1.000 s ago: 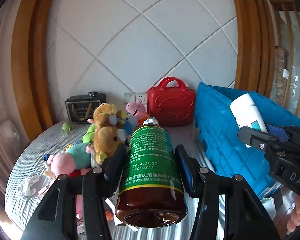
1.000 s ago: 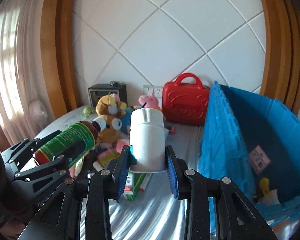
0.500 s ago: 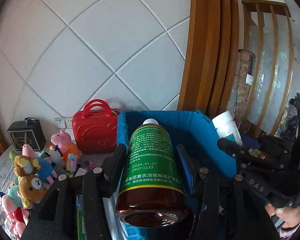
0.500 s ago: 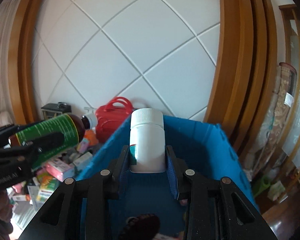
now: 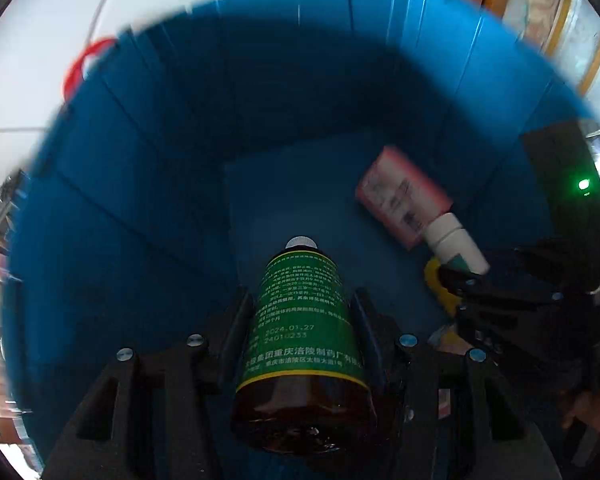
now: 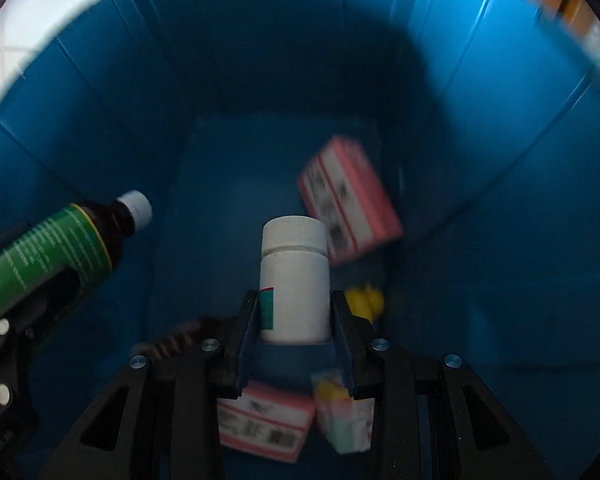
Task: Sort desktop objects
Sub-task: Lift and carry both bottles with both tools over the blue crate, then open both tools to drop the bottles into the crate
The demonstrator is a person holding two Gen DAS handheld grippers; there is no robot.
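left gripper [image 5: 300, 312] clamped on brown syrup bottle [image 5: 302, 332], cap down | right gripper [image 6: 294, 320] clamped on white pill bottle [image 6: 294, 280] | both now point down inside blue crate [image 5: 120, 200], earlier level above the table, toys in view | crate floor: pink box [image 6: 350, 200], yellow item [image 6: 364, 300]

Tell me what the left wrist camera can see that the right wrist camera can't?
Only the left wrist view shows a red handle past the bin's rim and a green light.

Only the right wrist view shows a second pink box and a small pale carton on the bin floor.

Both show the blue bin, the brown bottle in the left tongs, the white bottle in the right tongs, a tilted pink box and something yellow.
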